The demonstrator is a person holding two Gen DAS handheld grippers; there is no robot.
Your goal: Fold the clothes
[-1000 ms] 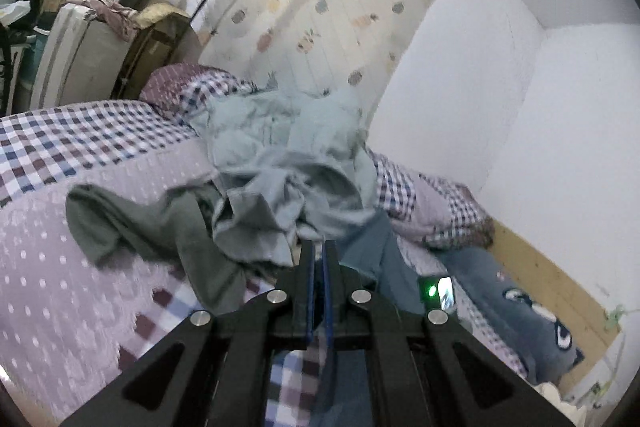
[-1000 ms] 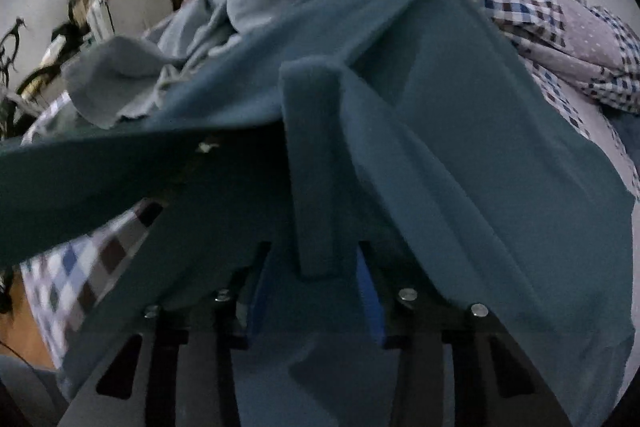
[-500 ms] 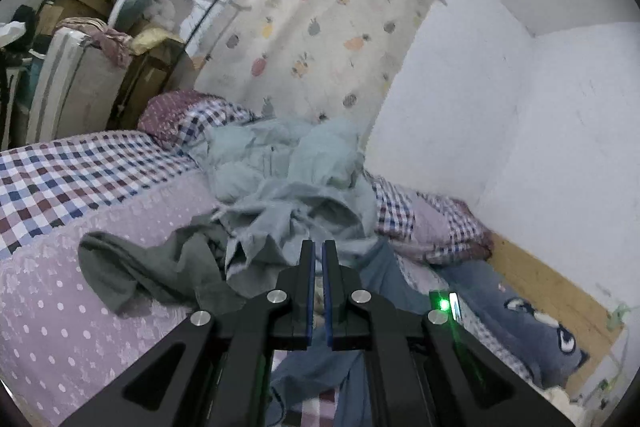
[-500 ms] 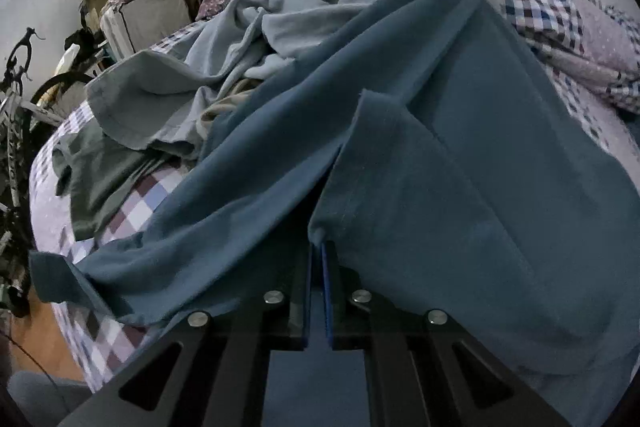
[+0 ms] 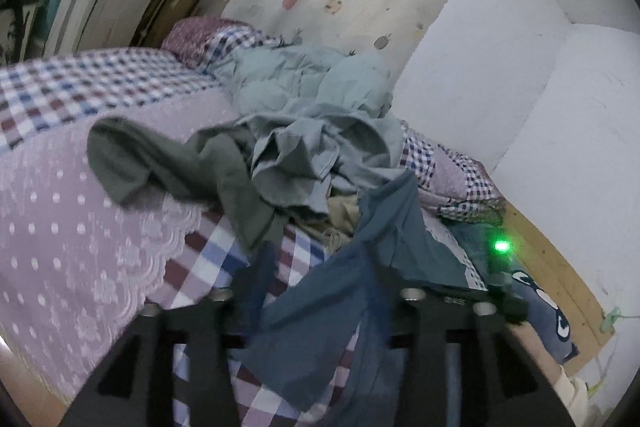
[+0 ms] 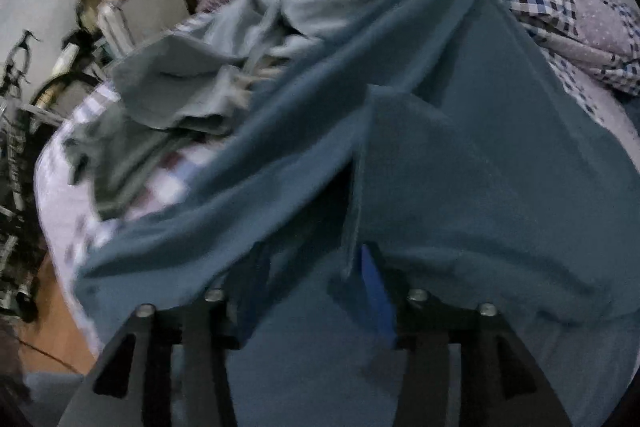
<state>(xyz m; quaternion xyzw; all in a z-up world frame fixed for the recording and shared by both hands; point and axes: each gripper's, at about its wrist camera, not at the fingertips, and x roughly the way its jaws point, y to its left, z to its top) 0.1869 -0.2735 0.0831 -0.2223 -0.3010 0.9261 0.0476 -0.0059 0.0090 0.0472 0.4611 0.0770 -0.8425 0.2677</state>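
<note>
Two grippers spread apart, blue garment draped loose over both.
Left gripper [image 5: 316, 291] and right gripper [image 6: 316, 279] stand released, low over the bed [image 5: 80, 227]; blue garment [image 6: 460, 147] lies unfolded, trailing onto the clothes pile [image 5: 312, 131]. Risk: cloth slips off ungripped, or drags pile items along when pulled.

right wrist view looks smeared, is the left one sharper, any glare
Right wrist view: motion blur across the blue shirt and the clothes pile, dim light. Left wrist view: sharper on the pile, near fingers blurred, a green light flares.
</note>
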